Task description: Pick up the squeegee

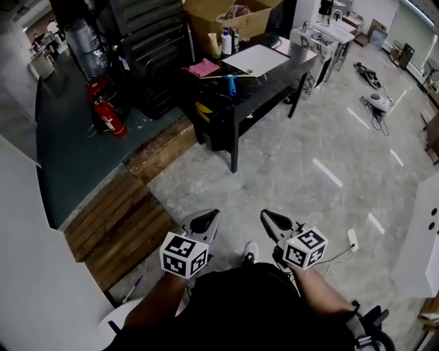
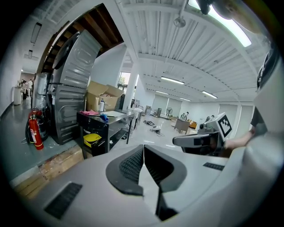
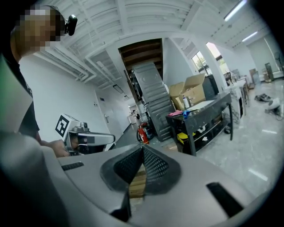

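The squeegee [image 1: 231, 83], with a blue handle and a long pale blade, lies on the black table [image 1: 274, 82] far ahead of me, beside a pink cloth [image 1: 204, 68]. It shows as a small blue spot in the left gripper view [image 2: 103, 117] and in the right gripper view [image 3: 185, 114]. My left gripper [image 1: 206, 221] [image 2: 143, 146] and right gripper [image 1: 274, 221] [image 3: 142, 148] are held side by side over the floor near my body, well short of the table. The jaws of both are shut, with nothing between them.
On the table there is also a white board [image 1: 255, 59], bottles [image 1: 226, 42] and a cardboard box [image 1: 230, 17]. Two red fire extinguishers [image 1: 108, 115] stand left of it by a dark cabinet [image 1: 147, 48]. A wooden step [image 1: 123, 212] runs along the left. Cables and a white device [image 1: 377, 101] lie on the floor at the right.
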Tool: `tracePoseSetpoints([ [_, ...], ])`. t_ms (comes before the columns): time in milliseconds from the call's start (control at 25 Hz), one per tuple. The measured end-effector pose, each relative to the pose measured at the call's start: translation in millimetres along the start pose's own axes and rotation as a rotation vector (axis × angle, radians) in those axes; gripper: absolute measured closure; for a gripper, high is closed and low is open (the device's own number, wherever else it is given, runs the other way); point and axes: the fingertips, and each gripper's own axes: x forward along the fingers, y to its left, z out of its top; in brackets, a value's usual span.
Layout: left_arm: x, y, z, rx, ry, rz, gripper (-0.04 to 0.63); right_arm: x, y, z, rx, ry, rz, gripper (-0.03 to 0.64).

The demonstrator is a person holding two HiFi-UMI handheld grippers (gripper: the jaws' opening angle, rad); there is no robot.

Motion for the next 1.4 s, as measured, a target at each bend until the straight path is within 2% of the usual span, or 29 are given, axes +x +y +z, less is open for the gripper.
tracePoseSetpoints([
  [480, 77.5, 10.9, 33.5, -0.002, 0.016, 0.037, 0.578, 12.9, -75.2, 36.1, 0.006, 0.023, 0.029, 0.607],
  [800, 121.2, -2.0, 52.2, 0.007, 0.017, 0.051, 0.578, 11.1, -120.3, 54.8, 0.008, 0.02, 0.049, 0.607],
  [1040, 148.1, -10.7, 60.4, 0.025, 0.028, 0.057, 0.578, 1.9, -147.2, 57.7, 0.03, 0.003, 0.055, 0.607],
  [1400, 155.1, -4.4, 55.4, 0.026, 0.056, 0.086, 0.578, -7.5, -165.0, 45.9, 0.072, -0.001, 0.036, 0.607],
])
